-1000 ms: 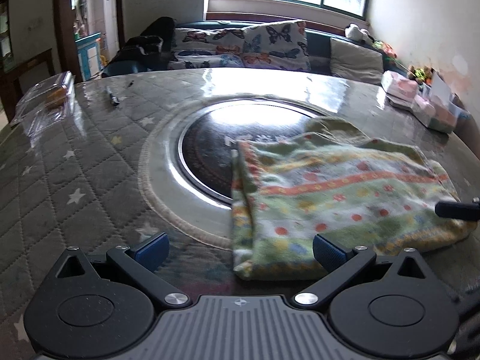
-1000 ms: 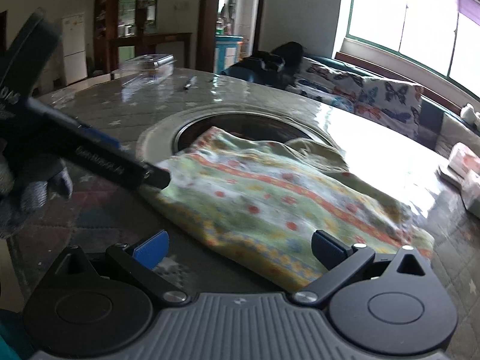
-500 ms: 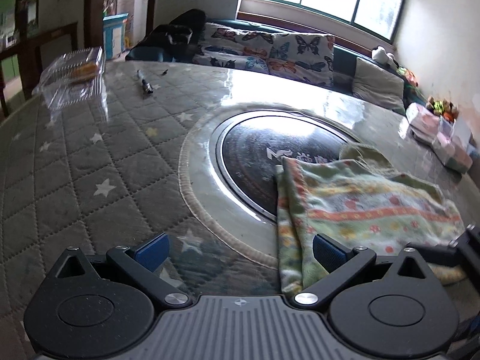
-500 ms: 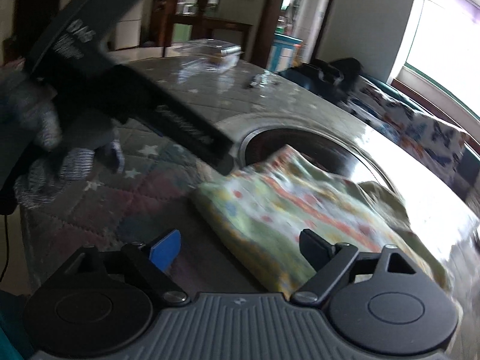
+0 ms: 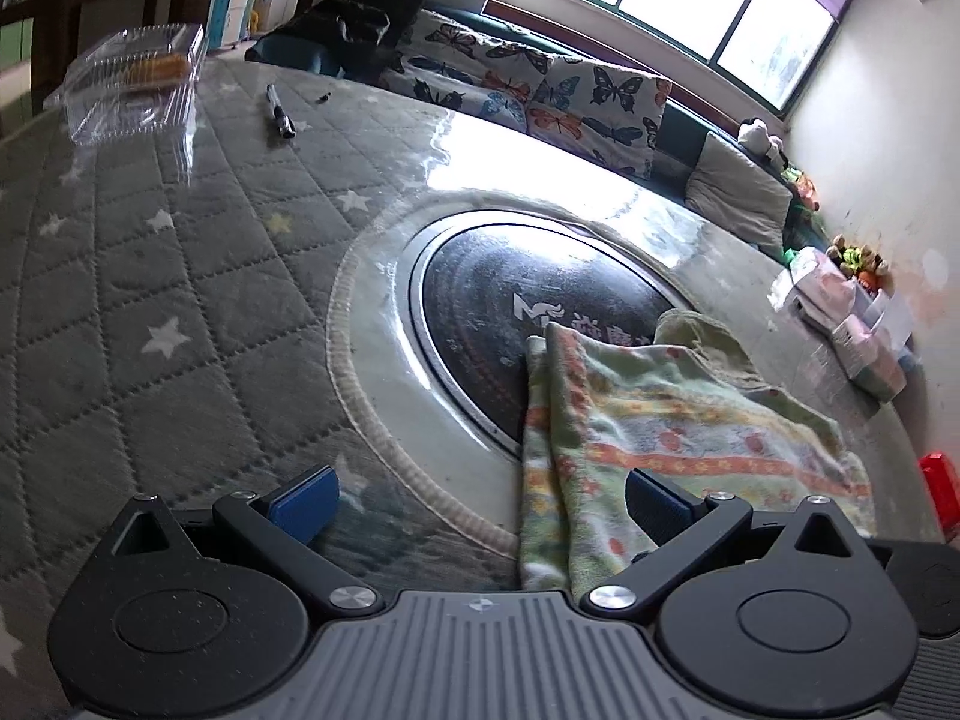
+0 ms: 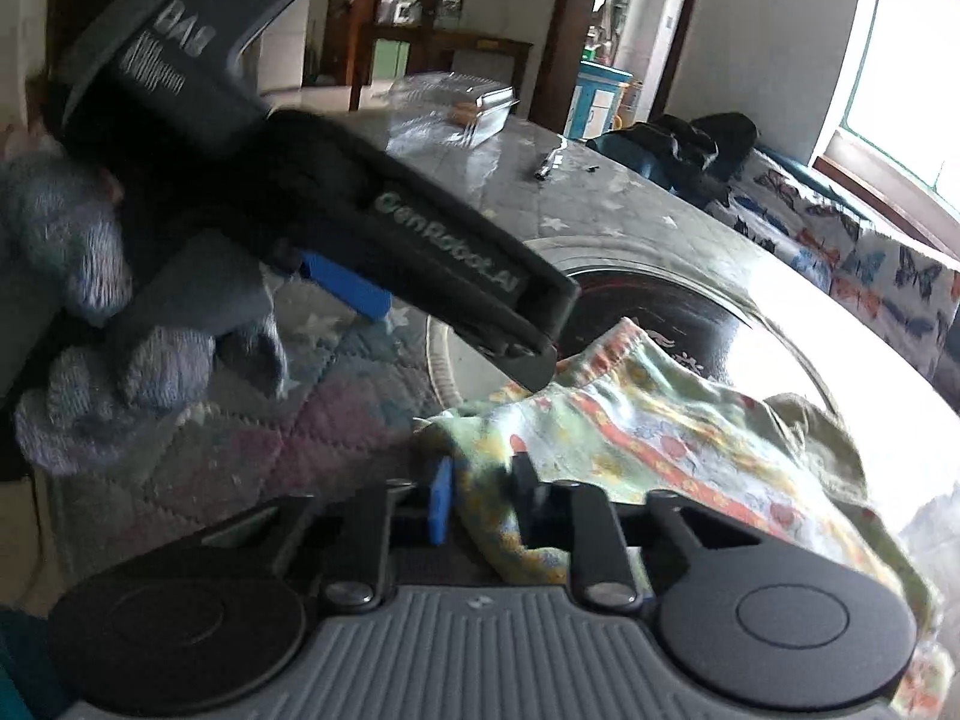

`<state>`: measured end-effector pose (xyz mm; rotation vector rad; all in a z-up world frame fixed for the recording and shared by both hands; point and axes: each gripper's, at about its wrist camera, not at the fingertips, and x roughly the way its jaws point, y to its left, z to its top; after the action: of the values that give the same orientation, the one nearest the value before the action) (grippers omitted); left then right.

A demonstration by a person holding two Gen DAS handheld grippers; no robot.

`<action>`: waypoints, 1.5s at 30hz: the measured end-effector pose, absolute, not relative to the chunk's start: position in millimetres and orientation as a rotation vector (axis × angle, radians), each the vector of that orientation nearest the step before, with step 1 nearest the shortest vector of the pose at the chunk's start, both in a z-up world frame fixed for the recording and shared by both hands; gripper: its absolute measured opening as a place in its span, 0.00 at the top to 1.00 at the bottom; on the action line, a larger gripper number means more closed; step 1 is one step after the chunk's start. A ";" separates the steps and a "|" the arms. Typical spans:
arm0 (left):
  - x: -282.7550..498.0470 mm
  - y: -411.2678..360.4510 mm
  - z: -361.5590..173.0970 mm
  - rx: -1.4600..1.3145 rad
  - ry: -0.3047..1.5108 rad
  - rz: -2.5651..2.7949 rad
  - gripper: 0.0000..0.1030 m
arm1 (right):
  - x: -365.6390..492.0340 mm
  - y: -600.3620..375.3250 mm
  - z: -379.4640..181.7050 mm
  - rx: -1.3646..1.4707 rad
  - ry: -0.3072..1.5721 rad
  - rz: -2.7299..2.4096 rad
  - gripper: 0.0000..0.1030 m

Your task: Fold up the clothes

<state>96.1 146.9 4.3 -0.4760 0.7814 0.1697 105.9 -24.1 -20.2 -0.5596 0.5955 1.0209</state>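
Note:
A folded cloth (image 5: 678,426) in green with orange flowered stripes lies on the quilted round table (image 5: 150,276), partly over the dark centre disc (image 5: 540,300). My left gripper (image 5: 480,507) is open; the cloth's near left edge lies between its fingers, close to the right pad, which hovers over it. In the right wrist view my right gripper (image 6: 480,498) is closing, and its pads pinch the cloth's (image 6: 648,426) near corner. One of the left gripper's fingers (image 6: 456,288) reaches across above that corner, held by a gloved hand (image 6: 90,312).
A clear plastic box (image 5: 132,78) and a pen (image 5: 281,114) lie at the table's far left. Tissue packs and boxes (image 5: 852,324) sit at the right rim, and a red object (image 5: 939,492) is nearer. A sofa with butterfly cushions (image 5: 540,96) stands behind the table.
The right gripper went from wide open to closed on the cloth's near corner. Both hands slid sideways and rolled; the cloth now sits at the right of the left wrist view.

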 end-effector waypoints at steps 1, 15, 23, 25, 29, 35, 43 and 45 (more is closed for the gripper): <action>97.2 146.4 4.8 -0.487 0.783 0.162 0.00 | 109.2 -28.3 -17.1 -0.525 0.604 1.027 0.87; 125.7 136.9 6.2 -0.707 0.822 0.052 0.02 | 120.5 -72.5 17.1 -0.323 0.586 1.047 0.93; 127.2 130.1 0.6 -0.739 0.812 -0.003 0.30 | 112.6 -93.1 22.2 -0.277 0.575 1.113 0.94; 125.8 133.4 -3.0 -0.770 0.818 -0.019 0.46 | 111.8 -94.7 22.4 -0.270 0.573 1.119 0.94; 124.2 140.0 -10.3 -0.809 0.833 -0.021 0.74 | 113.4 -97.8 21.0 -0.254 0.578 1.113 0.92; 123.9 140.5 -11.9 -0.804 0.834 -0.023 0.79 | 126.7 -119.7 22.3 -0.204 0.592 1.050 0.76; 124.1 139.5 -13.2 -0.785 0.831 -0.026 0.80 | 184.0 -177.6 6.1 -0.161 0.625 0.708 0.56; 125.0 137.8 -13.0 -0.778 0.831 -0.026 0.79 | 199.2 -192.8 0.0 -0.136 0.642 0.629 0.55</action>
<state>125.0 137.8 -13.0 -0.7775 0.8309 -0.0258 199.2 -192.8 -0.1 -0.1363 0.6420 0.6286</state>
